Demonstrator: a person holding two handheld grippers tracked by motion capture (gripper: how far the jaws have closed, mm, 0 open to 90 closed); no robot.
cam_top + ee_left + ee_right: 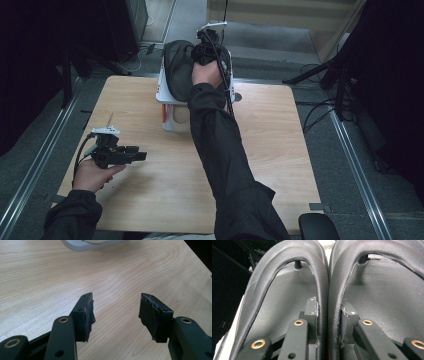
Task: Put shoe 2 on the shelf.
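1. High view: the right gripper [206,44] is reaching out to the far edge of the table [270,150], sitting right on top of a pair of black shoes [179,70]. The shoes are lying in a white box [165,97] with some orange on its side. The right sleeve [220,150] is stretching across the middle of the table and covering part of the box. The left gripper [137,156] is hanging out near the left edge, well apart from the shoes, jaws pointing toward the middle of the table. There's printing on the box side, but it's too small to read.

2. Left gripper view: the jaws are standing wide apart with nothing between them, just bare wood grain underneath. The pads [89,315] are looking pretty chewed up. A bit of the white box [82,245] is peeking in at the top edge, well ahead of the jaws. No writing here.

3. Right gripper view: this is the good one. The two shoes [328,290] are sitting side by side, collars touching, and the jaws are going down inside them, one in each shoe. Both inner collar walls are sandwiched between the pads [312,312], which are pressing on the leather from either side, so it's pinching the pair together. The linings are plain dark grey, and I'm not spotting any brand or label.
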